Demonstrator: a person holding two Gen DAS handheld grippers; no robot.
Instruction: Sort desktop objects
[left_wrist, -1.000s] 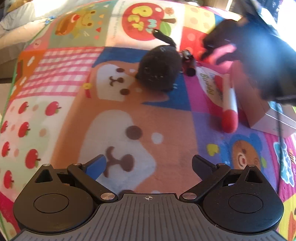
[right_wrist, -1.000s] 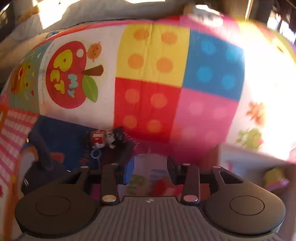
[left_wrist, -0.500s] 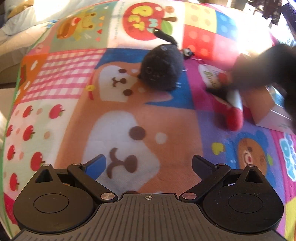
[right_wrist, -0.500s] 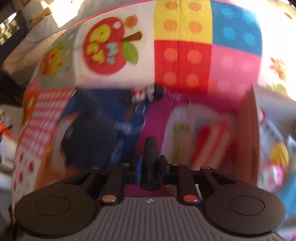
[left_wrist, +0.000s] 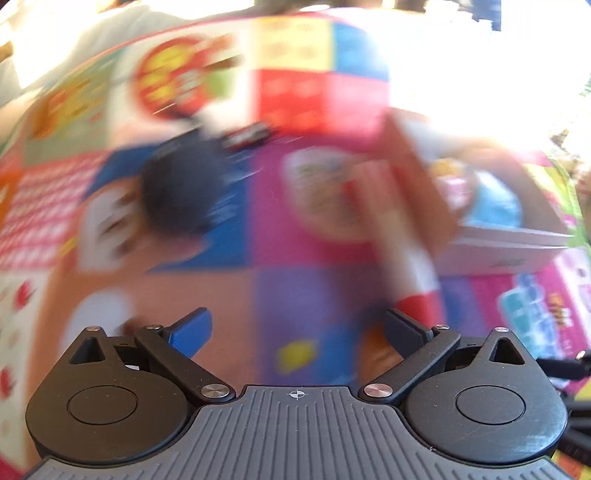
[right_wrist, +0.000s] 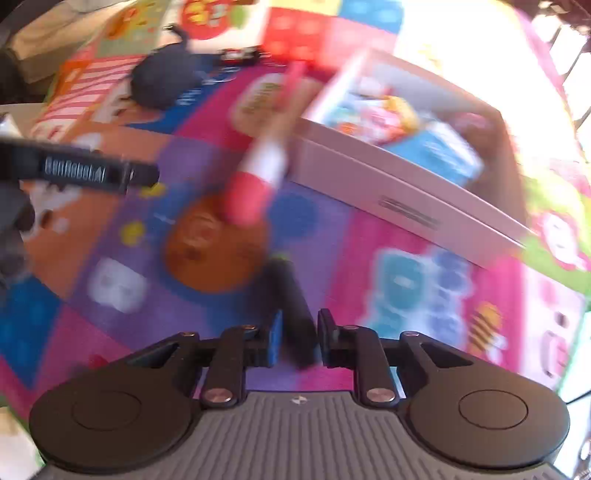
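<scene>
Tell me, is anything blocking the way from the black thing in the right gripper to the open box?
Nothing visible blocks it. The right gripper holds the black stick; only bare mat lies before the box. The red marker lies off to one side.

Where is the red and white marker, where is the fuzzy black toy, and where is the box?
red and white marker (right_wrist: 258, 173): right wrist view, on its white barrel.
fuzzy black toy (right_wrist: 162, 79): right wrist view, on its round body.
box (right_wrist: 388, 184): right wrist view, on its white side wall.
</scene>
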